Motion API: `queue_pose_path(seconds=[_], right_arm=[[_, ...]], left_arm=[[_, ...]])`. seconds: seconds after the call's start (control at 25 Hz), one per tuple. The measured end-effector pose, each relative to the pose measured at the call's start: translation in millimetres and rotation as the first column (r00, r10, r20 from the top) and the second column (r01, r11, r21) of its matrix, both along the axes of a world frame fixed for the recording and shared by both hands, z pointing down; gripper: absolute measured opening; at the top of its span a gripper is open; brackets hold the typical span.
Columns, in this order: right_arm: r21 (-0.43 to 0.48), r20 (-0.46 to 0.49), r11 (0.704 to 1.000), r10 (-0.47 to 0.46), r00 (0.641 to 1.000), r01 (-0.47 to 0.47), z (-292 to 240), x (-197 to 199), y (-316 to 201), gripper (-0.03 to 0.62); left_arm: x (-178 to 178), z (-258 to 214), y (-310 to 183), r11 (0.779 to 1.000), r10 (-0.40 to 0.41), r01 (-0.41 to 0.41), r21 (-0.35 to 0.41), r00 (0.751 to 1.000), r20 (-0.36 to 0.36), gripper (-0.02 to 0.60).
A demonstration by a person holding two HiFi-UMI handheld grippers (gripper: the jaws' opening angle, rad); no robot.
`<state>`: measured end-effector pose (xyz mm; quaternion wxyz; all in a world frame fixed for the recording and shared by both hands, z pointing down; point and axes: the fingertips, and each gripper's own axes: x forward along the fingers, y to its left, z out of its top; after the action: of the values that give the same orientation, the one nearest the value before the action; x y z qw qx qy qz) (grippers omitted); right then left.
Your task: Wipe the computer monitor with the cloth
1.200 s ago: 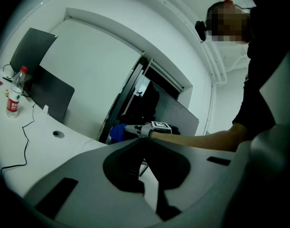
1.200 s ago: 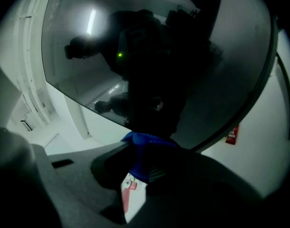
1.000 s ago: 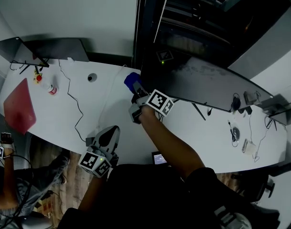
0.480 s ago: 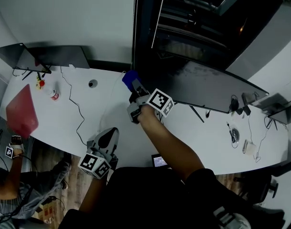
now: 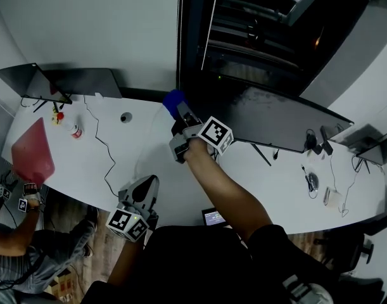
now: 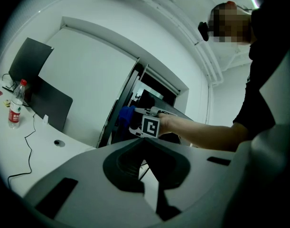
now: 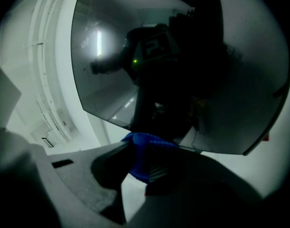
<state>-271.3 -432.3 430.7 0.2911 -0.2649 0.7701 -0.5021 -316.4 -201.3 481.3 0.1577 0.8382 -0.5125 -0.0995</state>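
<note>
The wide dark computer monitor (image 5: pixel 275 116) stands on the white desk (image 5: pixel 149 151). My right gripper (image 5: pixel 179 114) is shut on a blue cloth (image 5: pixel 173 99) at the monitor's left edge. In the right gripper view the blue cloth (image 7: pixel 145 156) sits pinched between the jaws of the right gripper (image 7: pixel 142 161), just below the glossy screen (image 7: pixel 192 65), which mirrors the gripper. My left gripper (image 5: pixel 150 183) hangs over the desk's front edge, well apart from the monitor. Its jaws meet with nothing between them in the left gripper view (image 6: pixel 145 141).
A second dark monitor (image 5: pixel 60 81), a bottle (image 5: pixel 73 131), a red mat (image 5: pixel 31 152) and a thin black cable (image 5: pixel 106 154) lie at the desk's left. Small gadgets and cables (image 5: pixel 313 179) sit at the right. Another person (image 5: pixel 19 246) is at the lower left.
My right gripper has carried the blue cloth a little farther up along the monitor's left edge. The left gripper has sunk slightly toward the desk's front edge.
</note>
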Motion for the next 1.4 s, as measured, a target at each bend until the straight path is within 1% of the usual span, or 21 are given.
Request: queue_pose_path(seconds=[0.24,0.44,0.68,1.0,1.2,1.4], right_arm=[[0.057,0.019,0.998,-0.007,1.000,0.006,-35.9,1.0,0.9,0.061],[0.115,0.028,0.993,-0.018,0.999,0.015,-64.3,2.7,2.3,0.061],[0.150,0.051,0.989,-0.019,0.999,0.011,-91.3,4.0,5.3,0.061],[0.179,0.049,0.984,-0.008,0.999,-0.001,-111.4,8.8,5.1,0.061],[0.227,0.057,0.974,-0.015,0.998,0.002,-126.5,9.1,8.8,0.061],[0.227,0.037,0.974,-0.009,0.999,0.000,-128.1,13.0,14.2,0.061]], left_arm=[[-2.4,-4.0,6.2,1.000,-0.013,0.013,0.009,1.000,-0.008,-0.006],[-4.9,-7.4,9.9,0.999,-0.028,0.029,0.021,0.999,-0.030,-0.006],[-8.2,-10.5,16.2,0.999,-0.033,0.034,0.033,0.999,-0.027,-0.006],[-14.9,-14.4,26.8,0.998,-0.052,0.054,0.039,0.998,-0.034,-0.006],[-20.0,-13.0,36.2,0.997,-0.071,0.072,0.033,0.997,-0.038,-0.006],[-27.4,-9.8,45.3,0.995,-0.090,0.091,0.029,0.995,-0.044,-0.006]])
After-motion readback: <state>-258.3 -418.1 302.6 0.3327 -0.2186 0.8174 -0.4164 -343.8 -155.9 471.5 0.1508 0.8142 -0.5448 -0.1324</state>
